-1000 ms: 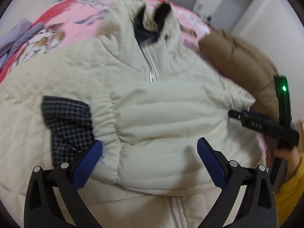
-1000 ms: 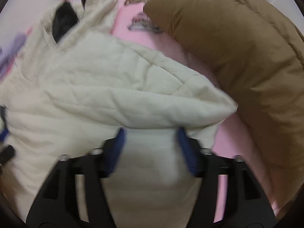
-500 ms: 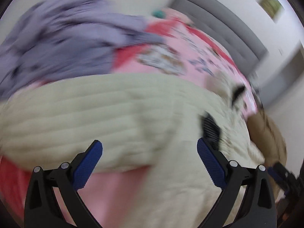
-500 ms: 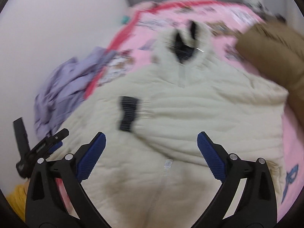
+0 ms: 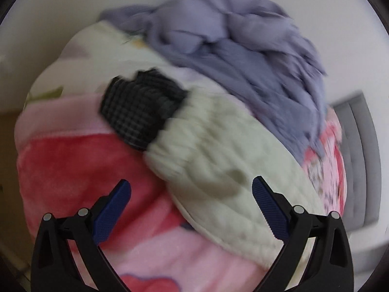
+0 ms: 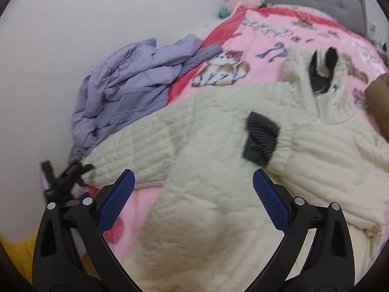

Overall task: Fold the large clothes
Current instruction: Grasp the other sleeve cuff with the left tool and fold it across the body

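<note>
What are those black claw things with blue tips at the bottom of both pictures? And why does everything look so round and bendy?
Those are two grabber tools a person holds, one in each hand. Each has a small camera looking along its fingers, and its wide lens bends the picture. One picture comes from the left gripper, the other from the right gripper. Both are open and hold nothing. On the pink blanket lies a cream quilted jacket with dark checked cuffs. One sleeve stretches out in front of the left gripper. A purple garment is crumpled by the wall.
</note>
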{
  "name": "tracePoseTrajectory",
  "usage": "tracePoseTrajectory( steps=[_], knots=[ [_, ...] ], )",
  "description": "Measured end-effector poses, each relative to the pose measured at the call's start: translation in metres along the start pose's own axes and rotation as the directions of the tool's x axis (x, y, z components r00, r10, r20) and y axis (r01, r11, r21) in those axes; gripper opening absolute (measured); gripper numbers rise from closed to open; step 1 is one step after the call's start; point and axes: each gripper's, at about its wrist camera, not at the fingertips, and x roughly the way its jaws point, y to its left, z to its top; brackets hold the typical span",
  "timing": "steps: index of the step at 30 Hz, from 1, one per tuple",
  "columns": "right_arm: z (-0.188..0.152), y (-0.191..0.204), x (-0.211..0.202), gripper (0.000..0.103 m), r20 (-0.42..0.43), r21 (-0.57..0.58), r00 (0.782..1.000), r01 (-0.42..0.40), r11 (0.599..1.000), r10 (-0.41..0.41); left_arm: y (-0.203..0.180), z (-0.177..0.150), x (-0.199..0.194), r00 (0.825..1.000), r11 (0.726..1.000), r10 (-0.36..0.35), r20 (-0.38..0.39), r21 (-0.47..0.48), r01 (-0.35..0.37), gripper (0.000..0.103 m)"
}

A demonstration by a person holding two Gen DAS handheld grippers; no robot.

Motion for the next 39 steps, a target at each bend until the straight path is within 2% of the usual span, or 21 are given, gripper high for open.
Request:
tracePoseTrajectory(
  steps=[3,6,7,10,13,17,19,21,24,26,27,29,30,31,32,33,35,36,37,38,39],
  knots=[
    [0.002,0.008,0.0,0.093,-0.007,-0.028,1.0,0.001,1.0,-0.001,0.007,0.005,0.012,1.0,0.996,-0.021,0.012,-0.082,0.022,0.096],
    [0.002,0.011,0.0,0.094,-0.029,-0.056,0.999,0.016,0.998,-0.018,0.005,0.009,0.023,0.999,0.993,-0.046,0.01,-0.111,0.047,0.081],
    [0.001,0.01,-0.001,0.094,-0.031,-0.06,0.999,0.015,0.998,-0.017,0.002,0.009,0.027,0.999,0.992,-0.05,0.006,-0.115,0.05,0.071],
    [-0.001,0.004,-0.006,0.094,-0.04,-0.04,0.999,-0.004,0.999,0.002,-0.004,0.007,0.018,0.999,0.994,-0.013,0.046,-0.11,0.018,0.057],
    [-0.005,-0.004,-0.011,0.094,-0.036,-0.008,0.999,0.002,1.0,-0.002,-0.018,0.004,0.005,0.996,0.999,0.009,0.088,-0.047,-0.005,0.041],
    [-0.009,-0.016,-0.022,0.094,-0.016,0.019,0.999,0.04,0.999,-0.039,-0.029,0.004,-0.014,0.992,0.999,-0.022,0.127,-0.045,0.028,0.036],
    [-0.011,-0.024,-0.03,0.094,-0.003,0.044,0.999,0.049,0.998,-0.049,-0.043,0.006,-0.033,0.983,0.998,-0.064,0.174,-0.014,0.068,0.035],
    [-0.015,-0.035,-0.039,0.094,0.011,0.072,0.997,0.07,0.995,-0.07,-0.067,0.007,-0.056,0.966,0.992,-0.115,0.233,0.074,0.101,0.035],
    [-0.019,-0.05,-0.054,0.094,0.017,0.09,0.993,0.114,0.989,-0.116,-0.115,0.001,-0.092,0.918,0.948,-0.269,0.292,0.249,0.198,0.035],
    [-0.022,-0.064,-0.07,0.094,0.038,0.111,0.987,0.149,0.983,-0.154,-0.15,-0.009,-0.114,0.876,0.891,-0.375,0.304,0.38,0.249,0.034],
    [-0.023,-0.07,-0.075,0.094,0.043,0.119,0.984,0.165,0.979,-0.171,-0.172,-0.019,-0.128,0.848,0.846,-0.44,0.295,0.454,0.281,0.033],
    [-0.027,-0.086,-0.091,0.094,0.043,0.14,0.974,0.213,0.967,-0.22,-0.207,-0.036,-0.145,0.813,0.767,-0.526,0.25,0.552,0.326,0.033],
    [-0.03,-0.094,-0.098,0.094,0.044,0.153,0.969,0.232,0.961,-0.241,-0.228,-0.051,-0.153,0.795,0.714,-0.567,0.216,0.609,0.345,0.033],
    [-0.033,-0.102,-0.106,0.094,0.05,0.169,0.966,0.243,0.955,-0.255,-0.248,-0.067,-0.157,0.789,0.661,-0.59,0.174,0.664,0.348,0.032],
    [-0.04,-0.113,-0.117,0.094,0.059,0.2,0.96,0.257,0.945,-0.274,-0.262,-0.08,-0.157,0.793,0.629,-0.59,0.153,0.703,0.333,0.031],
    [-0.044,-0.121,-0.124,0.094,0.063,0.219,0.956,0.266,0.939,-0.286,-0.279,-0.101,-0.155,0.794,0.57,-0.6,0.1,0.75,0.336,0.031],
    [-0.056,-0.137,-0.137,0.094,0.064,0.257,0.944,0.298,0.919,-0.324,-0.3,-0.135,-0.15,0.792,0.485,-0.61,0.019,0.8,0.354,0.03],
    [-0.062,-0.143,-0.143,0.094,0.064,0.274,0.939,0.308,0.911,-0.337,-0.312,-0.163,-0.147,0.79,0.418,-0.612,-0.031,0.835,0.356,0.03],
    [-0.07,-0.152,-0.152,0.094,0.064,0.3,0.932,0.324,0.897,-0.358,-0.318,-0.185,-0.145,0.79,0.372,-0.611,-0.058,0.859,0.352,0.03],
    [-0.077,-0.158,-0.157,0.094,0.064,0.318,0.926,0.335,0.887,-0.373,-0.324,-0.203,-0.143,0.793,0.34,-0.605,-0.071,0.878,0.337,0.03],
    [-0.084,-0.165,-0.163,0.094,0.067,0.341,0.921,0.341,0.876,-0.384,-0.331,-0.232,-0.139,0.808,0.291,-0.584,-0.082,0.908,0.302,0.03]
  ],
)
